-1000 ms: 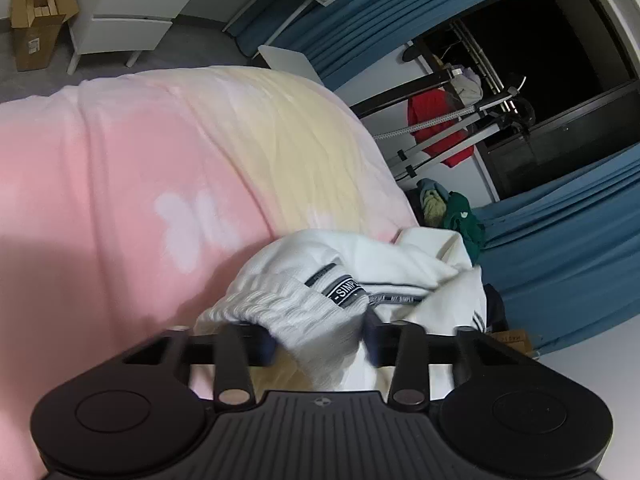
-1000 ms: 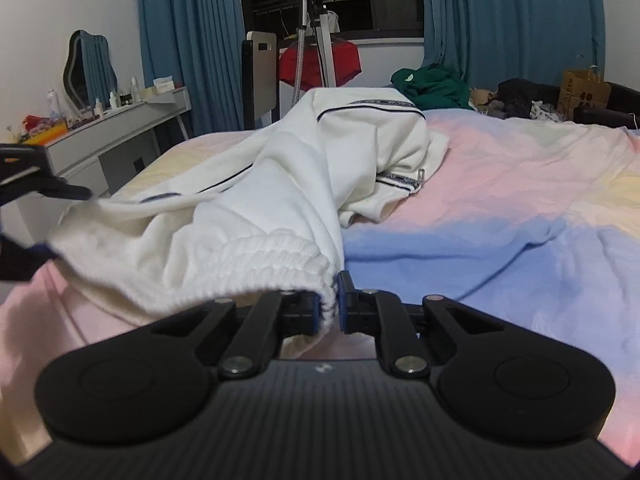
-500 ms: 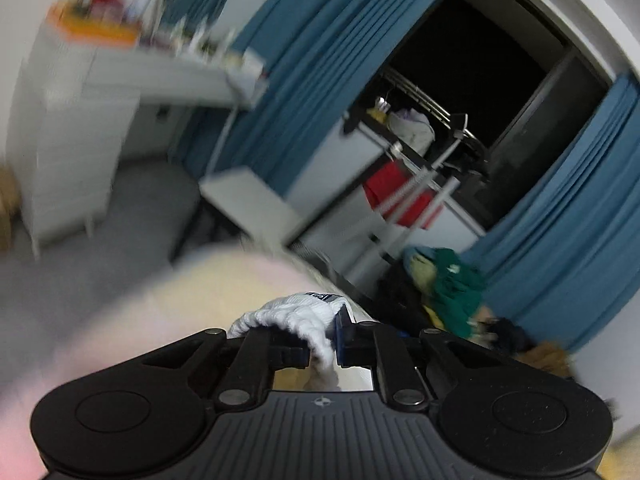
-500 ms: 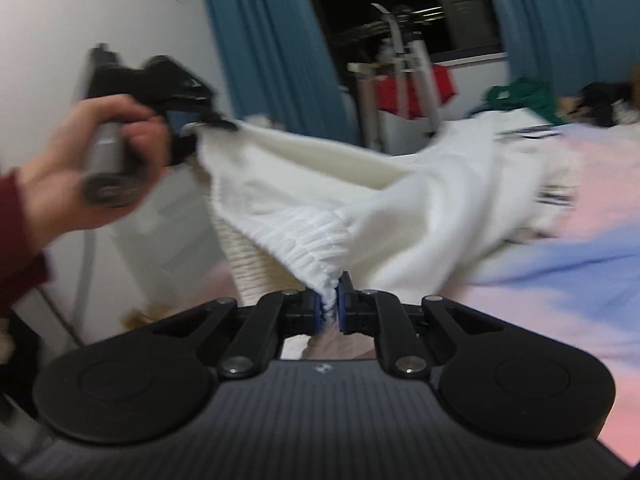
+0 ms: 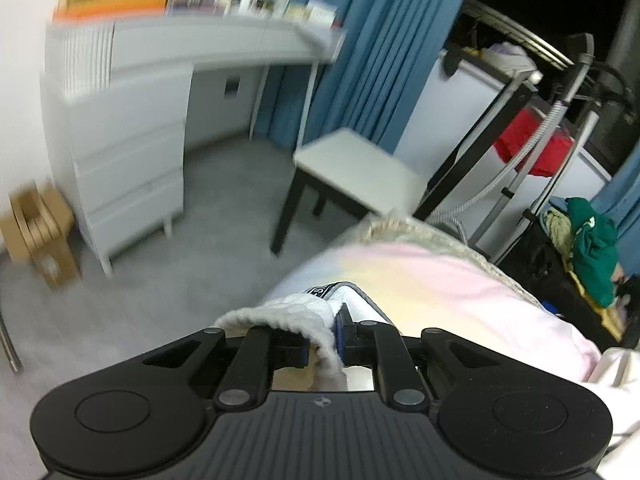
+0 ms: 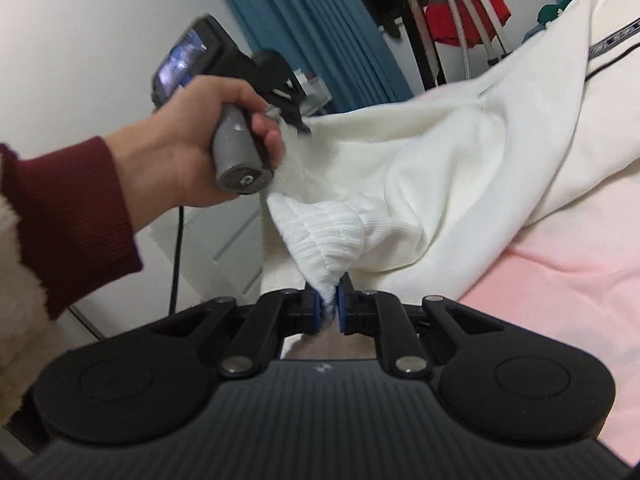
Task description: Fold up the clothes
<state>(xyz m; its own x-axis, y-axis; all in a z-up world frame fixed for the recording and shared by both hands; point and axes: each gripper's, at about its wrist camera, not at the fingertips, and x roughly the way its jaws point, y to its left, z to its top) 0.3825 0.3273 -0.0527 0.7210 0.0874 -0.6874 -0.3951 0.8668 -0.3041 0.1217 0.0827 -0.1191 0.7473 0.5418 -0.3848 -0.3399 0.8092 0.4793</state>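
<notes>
A white sweatshirt with a dark striped band lies stretched over the pastel bed cover. My right gripper is shut on its white ribbed hem. In the right wrist view a hand in a dark red sleeve holds my left gripper, which pinches another part of the same edge up and to the left. In the left wrist view my left gripper is shut on the ribbed hem, and the bed cover lies beyond it.
Beside the bed are grey floor, a white desk with drawers, a white stool and a cardboard box. Blue curtains, a rack with a red garment and a pile of green clothes stand behind.
Both grippers have swung left towards the bed's edge, dragging the sweatshirt's hem with them. The left jaws, wider a second ago, have shut on the hem. Both views are blurred.
</notes>
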